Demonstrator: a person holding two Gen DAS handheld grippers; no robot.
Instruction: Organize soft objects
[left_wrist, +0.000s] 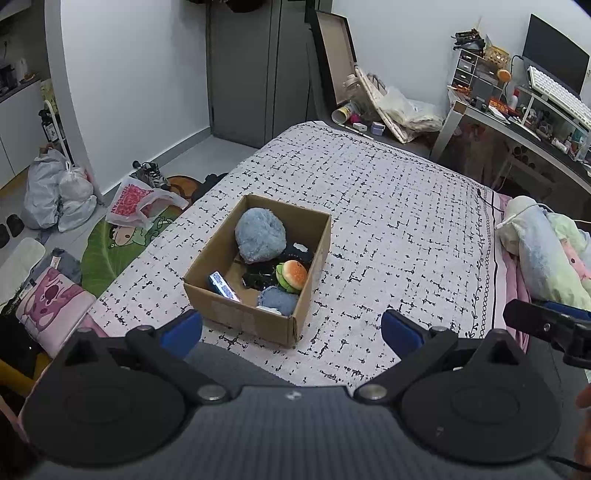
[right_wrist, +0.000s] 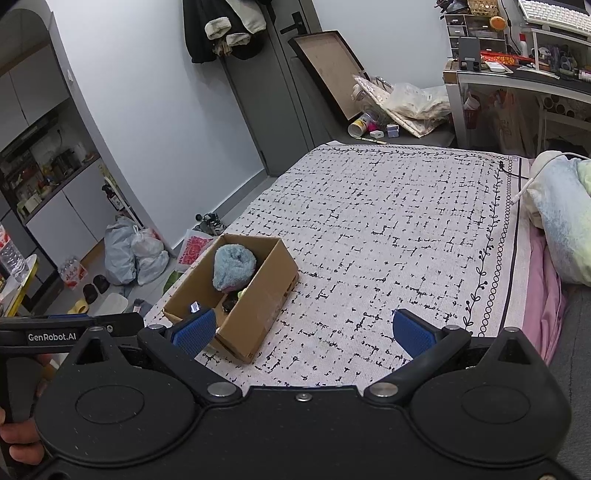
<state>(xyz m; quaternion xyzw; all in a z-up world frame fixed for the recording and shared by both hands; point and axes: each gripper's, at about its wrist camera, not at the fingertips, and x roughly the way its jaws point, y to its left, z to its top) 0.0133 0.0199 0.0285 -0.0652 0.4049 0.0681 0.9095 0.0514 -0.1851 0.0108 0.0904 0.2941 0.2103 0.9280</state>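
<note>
- Now the left gripper (left_wrist: 291, 330) and the right gripper (right_wrist: 303, 332) both hang with jaws spread wide, holding nothing.
- Just ahead of the left jaws sits the cardboard box (left_wrist: 240, 314), with a blue plush (left_wrist: 260, 234) and a burger toy (left_wrist: 292, 276) inside.
- Risk: a careless reach could nudge the light box across the bedspread (left_wrist: 388, 206).
- Beyond lie pillows (right_wrist: 561, 218), a desk (right_wrist: 517, 79) and floor clutter.

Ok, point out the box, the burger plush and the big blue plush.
box (left_wrist: 240, 314), left wrist view, on its near outer wall.
burger plush (left_wrist: 294, 273), left wrist view, on the orange bun top.
big blue plush (left_wrist: 258, 234), left wrist view, on the middle of its fluffy top.
</note>
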